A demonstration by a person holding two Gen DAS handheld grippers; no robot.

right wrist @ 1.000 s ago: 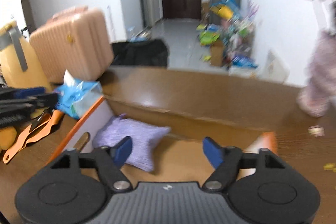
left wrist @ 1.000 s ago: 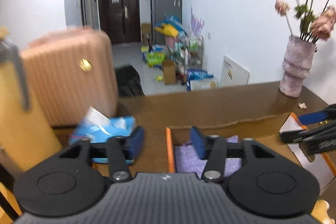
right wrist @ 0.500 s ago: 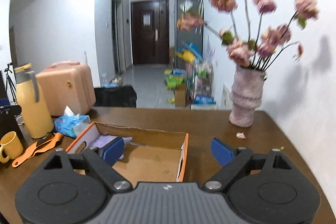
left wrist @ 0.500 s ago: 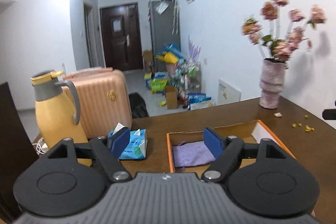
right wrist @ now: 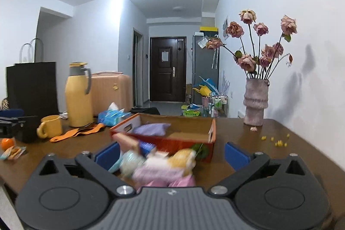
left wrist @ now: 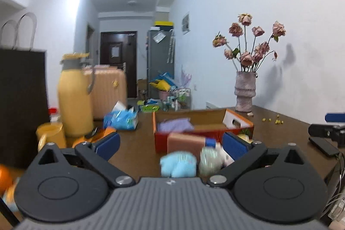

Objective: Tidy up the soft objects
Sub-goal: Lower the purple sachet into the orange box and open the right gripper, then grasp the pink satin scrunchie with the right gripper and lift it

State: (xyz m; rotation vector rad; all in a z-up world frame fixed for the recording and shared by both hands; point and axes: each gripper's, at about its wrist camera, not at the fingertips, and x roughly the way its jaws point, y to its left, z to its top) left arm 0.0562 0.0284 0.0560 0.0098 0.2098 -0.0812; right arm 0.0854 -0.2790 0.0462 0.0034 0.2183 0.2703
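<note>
An orange cardboard box stands open on the brown table with a purple cushion inside it. In front of the box lies a blurred heap of soft toys: a light blue plush, a pale green one and a pink block. My left gripper hovers just before them, jaws opening wide, its pads touching nothing. In the right wrist view the box holds the cushion. A pink and yellow plush lies in front of my right gripper, also opening and empty.
Left of the box stand a yellow thermos, a yellow mug, a blue tissue pack and a black paper bag. A vase of dried roses is at the far right by the wall. A phone lies near the right edge.
Both grippers have pulled back from over the box and their jaws have spread wider. The box now lies farther ahead, and the soft toys have come into view.
</note>
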